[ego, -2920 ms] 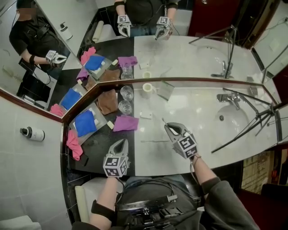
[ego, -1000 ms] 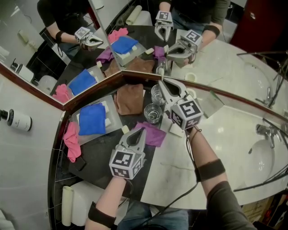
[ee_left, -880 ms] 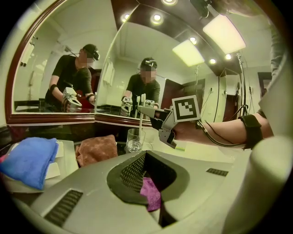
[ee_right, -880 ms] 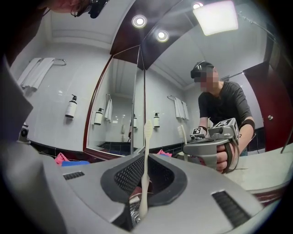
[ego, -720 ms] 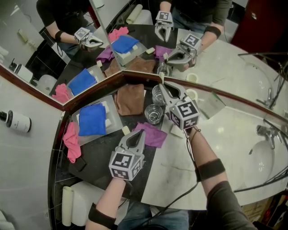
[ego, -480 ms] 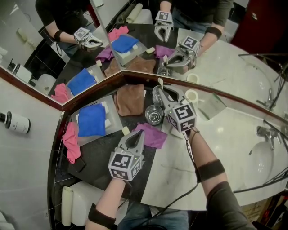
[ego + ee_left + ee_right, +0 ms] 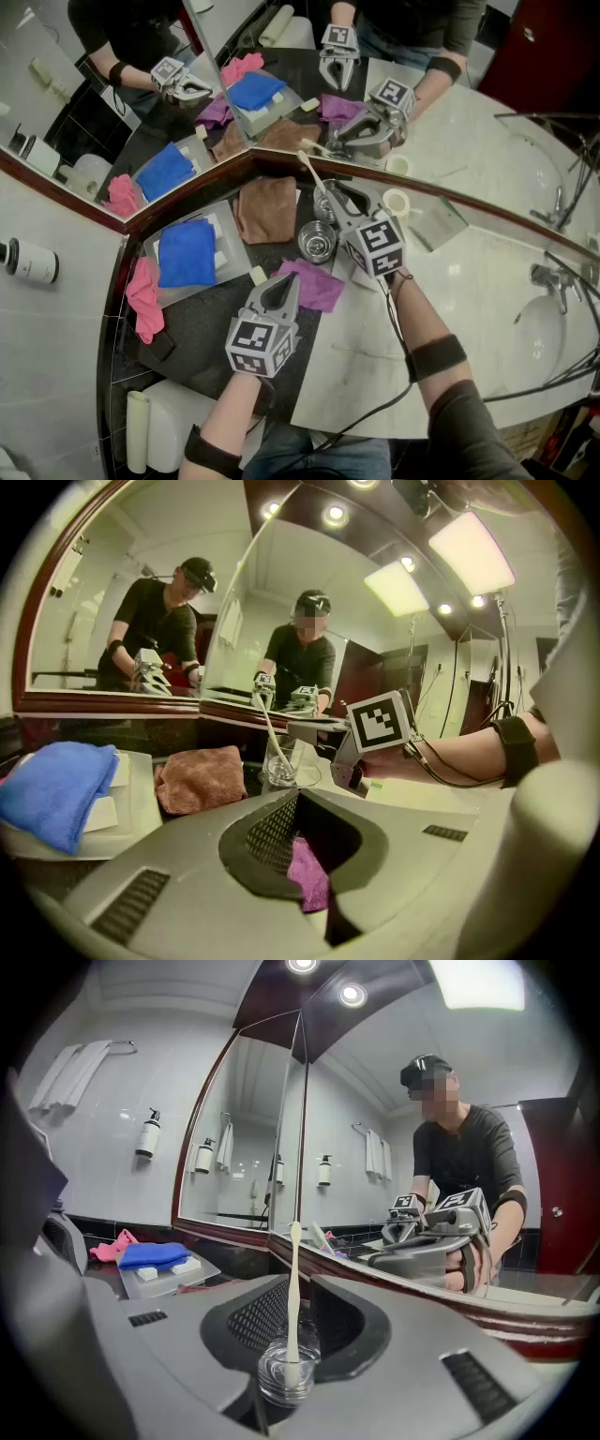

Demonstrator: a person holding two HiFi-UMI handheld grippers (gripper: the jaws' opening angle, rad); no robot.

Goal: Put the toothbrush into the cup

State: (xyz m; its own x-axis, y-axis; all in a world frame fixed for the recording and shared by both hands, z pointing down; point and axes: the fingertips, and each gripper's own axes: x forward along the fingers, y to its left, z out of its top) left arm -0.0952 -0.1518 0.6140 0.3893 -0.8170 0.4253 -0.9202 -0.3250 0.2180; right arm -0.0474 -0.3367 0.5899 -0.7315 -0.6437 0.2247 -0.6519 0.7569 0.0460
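White plastic toothbrush [image 7: 293,1288] is standing in the clear glass cup [image 7: 284,1377] by the worktop's back edge — task nearly done. The right gripper's [image 7: 336,197] jaws have just been opening, freeing it; left gripper [image 7: 286,281] is idling closed, empty.

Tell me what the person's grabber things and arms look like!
Both the left gripper and the right gripper are grey plastic with pointed jaws and a cube of black-and-white square markers. A thin black cable runs along the right arm, which wears a black band and a dark pushed-up sleeve. The left arm wears a black wristband.

No legible text, label or number.
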